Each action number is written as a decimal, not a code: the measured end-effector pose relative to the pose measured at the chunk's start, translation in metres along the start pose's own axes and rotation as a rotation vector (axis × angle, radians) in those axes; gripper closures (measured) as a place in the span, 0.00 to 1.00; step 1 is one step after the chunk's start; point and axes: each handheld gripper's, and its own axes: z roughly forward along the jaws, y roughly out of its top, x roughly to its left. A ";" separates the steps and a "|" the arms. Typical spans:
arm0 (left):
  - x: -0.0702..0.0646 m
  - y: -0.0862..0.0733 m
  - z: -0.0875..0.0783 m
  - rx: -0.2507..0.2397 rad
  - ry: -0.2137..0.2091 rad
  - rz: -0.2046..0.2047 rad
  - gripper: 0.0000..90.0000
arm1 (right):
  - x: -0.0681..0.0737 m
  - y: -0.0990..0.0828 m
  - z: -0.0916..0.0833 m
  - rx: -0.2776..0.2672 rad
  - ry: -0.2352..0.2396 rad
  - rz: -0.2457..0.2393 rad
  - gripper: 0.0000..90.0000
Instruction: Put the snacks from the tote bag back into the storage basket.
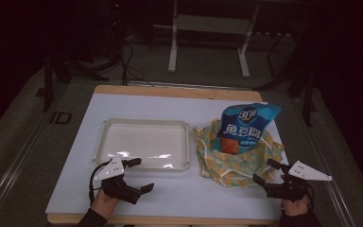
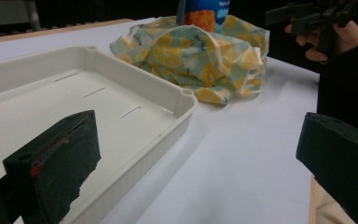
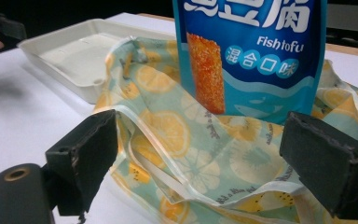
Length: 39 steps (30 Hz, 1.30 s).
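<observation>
The snack bag (image 1: 246, 126) is blue, with an orange picture on its front, and it stands upright inside a cloth bag (image 1: 238, 158) that has a pattern of yellow lemon slices. The cloth bag lies crumpled and open on the right part of the white table (image 1: 75, 161), and its folds go around the bottom of the snack bag. In the right gripper view the snack bag (image 3: 256, 51) rises out of the cloth bag (image 3: 177, 140), and a pale strap of the cloth bag runs across the front between the two black jaws. The right gripper (image 1: 268, 172) is held just at the near right edge of the cloth bag; its jaws are spread wide, nothing is pressed between them, and I cannot tell if one jaw tip touches the fabric. A white tray (image 1: 142, 144) lies flat on the table to the left of the cloth bag, near it but with a small gap. The left gripper (image 1: 139, 174) is at the near edge of the tray, close to its front left corner, and a hand (image 1: 105, 202) holds it from below. In the left gripper view its jaws are also wide apart and hold nothing; one jaw is over the tray (image 2: 121, 107) and the other is over the bare table. The cloth bag (image 2: 196, 60) is seen behind the tray there, and the other hand (image 2: 328, 39) is farther to the right.
</observation>
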 end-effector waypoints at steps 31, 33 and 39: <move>-0.004 0.012 0.007 0.110 -0.008 -0.033 0.00 | 0.002 0.006 -0.015 0.072 0.045 -0.074 0.15; -0.005 0.015 0.010 0.109 -0.010 -0.021 0.00 | 0.003 0.007 -0.014 0.070 0.051 -0.082 0.15; -0.007 0.023 0.015 0.096 -0.003 0.004 0.00 | 0.004 0.011 -0.014 0.060 0.047 -0.091 0.17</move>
